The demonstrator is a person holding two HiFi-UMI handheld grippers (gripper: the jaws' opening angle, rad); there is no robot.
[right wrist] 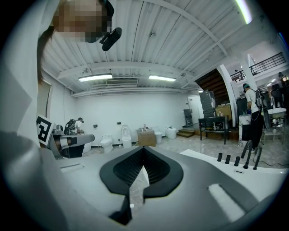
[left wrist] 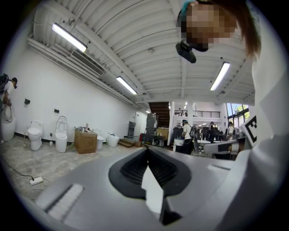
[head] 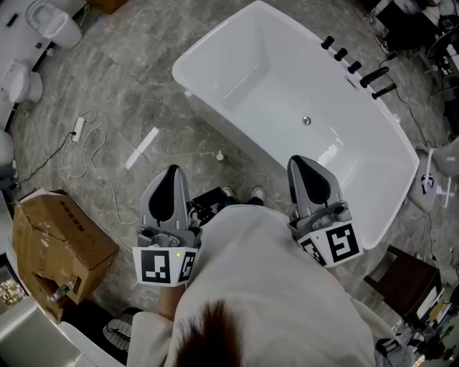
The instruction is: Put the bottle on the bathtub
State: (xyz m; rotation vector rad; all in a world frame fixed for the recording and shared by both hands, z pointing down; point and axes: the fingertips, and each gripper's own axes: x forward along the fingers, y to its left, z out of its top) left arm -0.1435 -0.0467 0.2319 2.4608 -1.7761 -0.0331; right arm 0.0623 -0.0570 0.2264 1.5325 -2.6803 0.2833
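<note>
The white bathtub (head: 287, 86) stands empty ahead of me, with black tap handles (head: 353, 66) on its far rim. No bottle shows clearly in any view; a small white object (head: 219, 154) lies on the floor beside the tub. My left gripper (head: 171, 172) is held close to my body over the floor, shut and empty. My right gripper (head: 305, 162) hovers over the tub's near rim, shut and empty too. In the left gripper view the jaws (left wrist: 147, 155) meet at the tip. The right gripper view shows its jaws (right wrist: 143, 151) closed, the tub rim (right wrist: 257, 178) to their right.
An open cardboard box (head: 57, 244) sits at my left. A power strip with cable (head: 79, 129) and a white strip (head: 142, 148) lie on the marbled floor. Toilets (head: 50, 21) stand far left, a dark stool (head: 401, 276) at right. Other people (left wrist: 186, 131) work in the background.
</note>
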